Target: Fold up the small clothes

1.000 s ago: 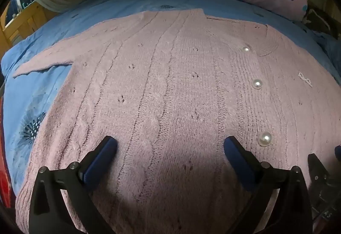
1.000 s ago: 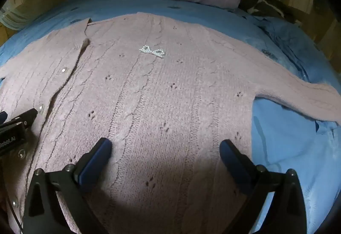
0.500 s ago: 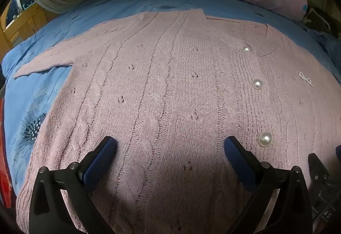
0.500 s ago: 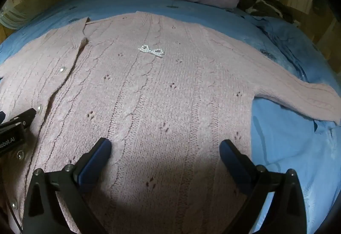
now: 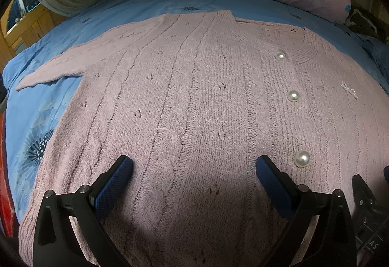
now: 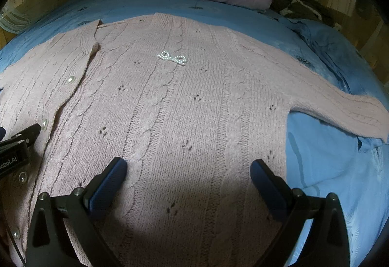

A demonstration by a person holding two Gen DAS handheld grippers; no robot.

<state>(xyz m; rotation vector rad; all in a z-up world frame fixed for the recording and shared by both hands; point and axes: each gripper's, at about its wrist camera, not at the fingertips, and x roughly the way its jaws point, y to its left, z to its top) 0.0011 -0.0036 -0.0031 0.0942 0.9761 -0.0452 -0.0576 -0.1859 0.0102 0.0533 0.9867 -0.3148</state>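
Both the left gripper (image 5: 192,169) and right gripper (image 6: 188,171) hover with fingers spread over the pink cardigan (image 5: 194,101) lying flat on the bed (image 6: 328,157) ahead (unfolded), where a careless pinch could snag a pearl button (image 5: 302,159) just right of the left fingers.

Both views are dim and warm, with a soft light that comes from above. A dark shadow lies on the pink cardigan (image 5: 194,97) near the camera, between the fingers (image 5: 114,184) of each gripper. The pearl buttons (image 5: 302,158) show small bright glare. The fisheye lens bends the bed (image 6: 328,169) strongly, and the corners are black. Far wooden furniture looks dark and a little blurred.
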